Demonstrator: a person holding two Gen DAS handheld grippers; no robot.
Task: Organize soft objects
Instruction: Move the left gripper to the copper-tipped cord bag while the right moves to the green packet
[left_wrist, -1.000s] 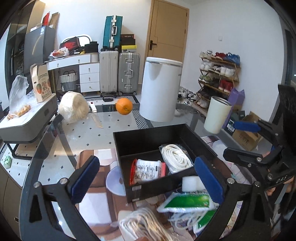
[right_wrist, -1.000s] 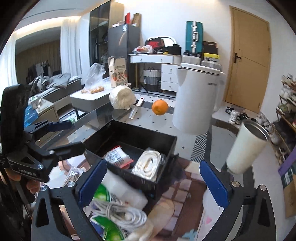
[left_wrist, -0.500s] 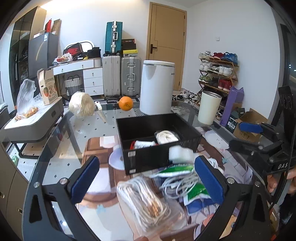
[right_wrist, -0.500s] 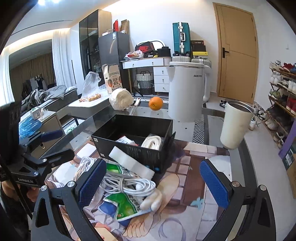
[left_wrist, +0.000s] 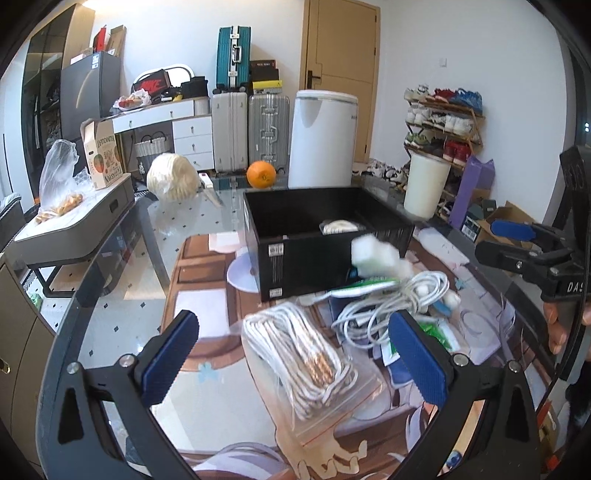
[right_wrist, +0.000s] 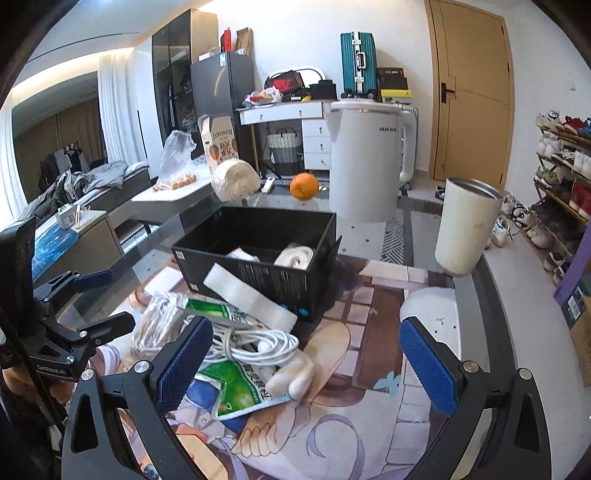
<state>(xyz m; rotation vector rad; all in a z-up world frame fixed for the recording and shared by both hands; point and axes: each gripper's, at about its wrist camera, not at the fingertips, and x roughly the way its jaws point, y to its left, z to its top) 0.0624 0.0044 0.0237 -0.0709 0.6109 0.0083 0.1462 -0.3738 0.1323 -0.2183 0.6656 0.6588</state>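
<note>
Both tools wide, empty: left tool (left_wrist: 291, 363) over bagged rope (left_wrist: 303, 363); right tool (right_wrist: 306, 360) beside cable (right_wrist: 258, 345).

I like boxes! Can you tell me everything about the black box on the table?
The black box is rectangular, open-topped, looks like stiff cardboard, with white labels on its near wall. It sits flat on the glass table. Inside lie a white rope coil and a white packet, partly hidden. A white foam strip leans against its front.
</note>
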